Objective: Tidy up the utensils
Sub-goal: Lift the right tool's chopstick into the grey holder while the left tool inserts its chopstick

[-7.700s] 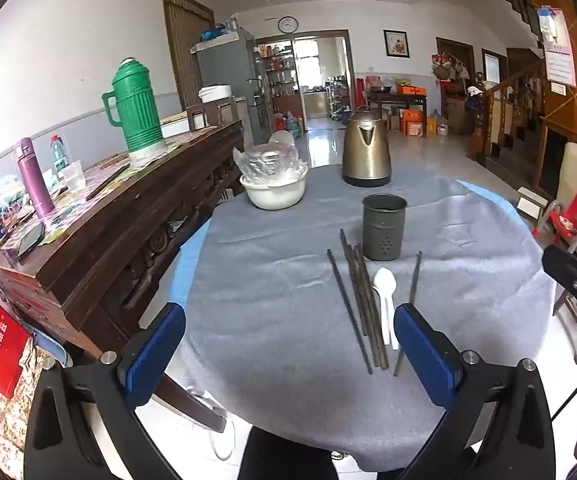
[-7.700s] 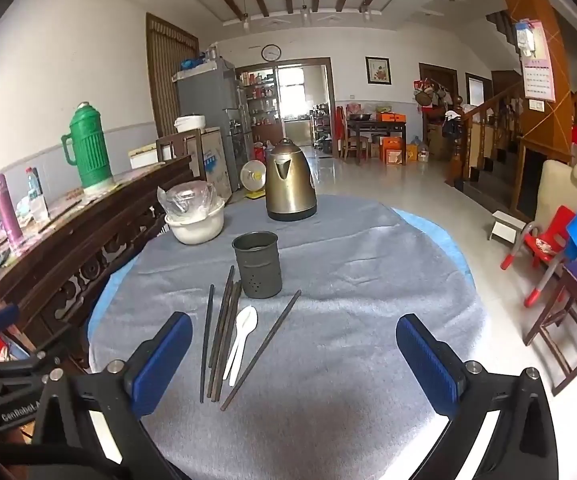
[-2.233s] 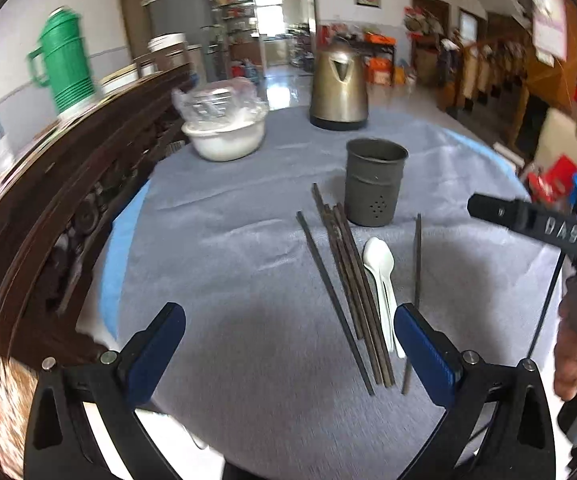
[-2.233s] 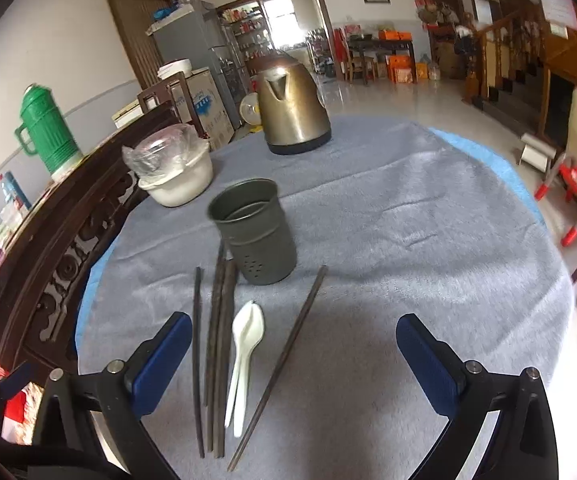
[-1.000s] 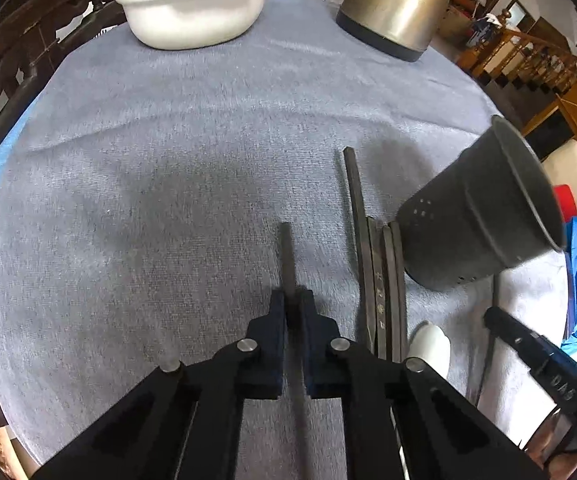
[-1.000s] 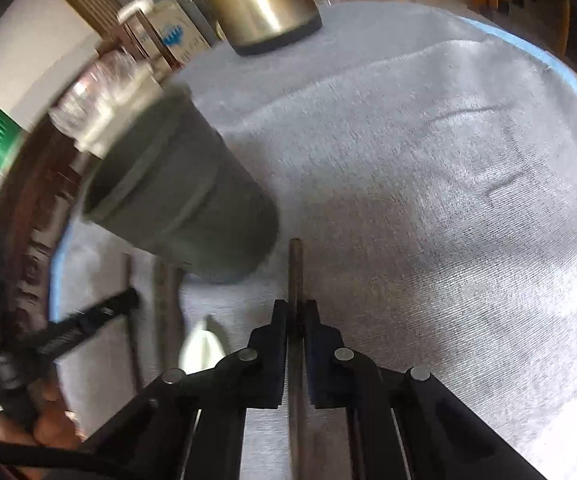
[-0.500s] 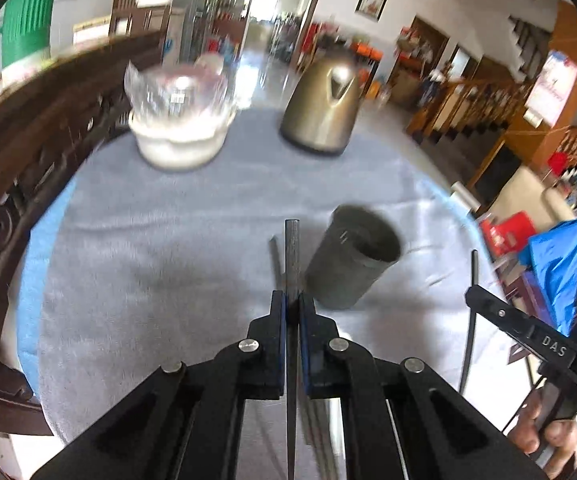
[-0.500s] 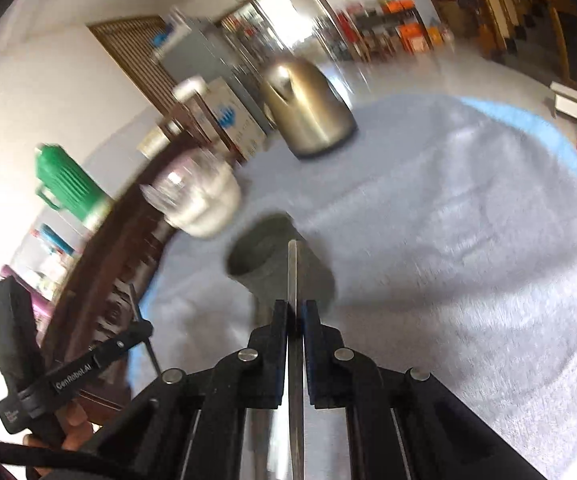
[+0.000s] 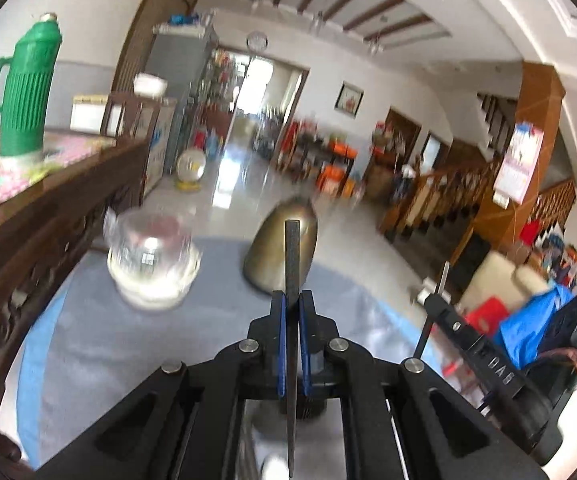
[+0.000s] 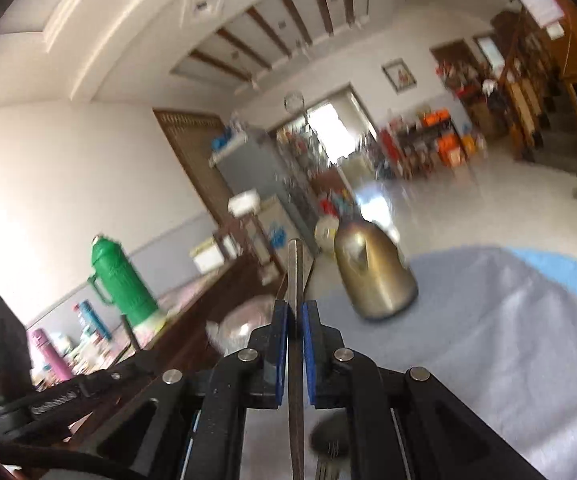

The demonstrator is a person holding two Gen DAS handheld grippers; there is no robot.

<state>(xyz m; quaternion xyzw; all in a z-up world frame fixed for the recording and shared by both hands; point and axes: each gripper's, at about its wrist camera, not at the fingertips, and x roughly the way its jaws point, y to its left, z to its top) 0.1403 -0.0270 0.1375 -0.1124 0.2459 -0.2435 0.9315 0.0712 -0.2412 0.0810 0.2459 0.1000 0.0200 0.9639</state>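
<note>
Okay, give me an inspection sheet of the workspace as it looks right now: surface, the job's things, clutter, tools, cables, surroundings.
Surface: round table under a grey cloth with a blue edge.
Job's things: one dark chopstick in the left tool; another chopstick in the right tool; both stick up past the pads. A dark blur low in the right view may be the holder; cannot tell.
Clutter: brass kettle; white bowl covered with clear plastic.
Tools: both shut on a chopstick.
Cables: thin dark cable by the right tool's body.
Surroundings: dark wooden sideboard with a green thermos; staircase; wall clock.
</note>
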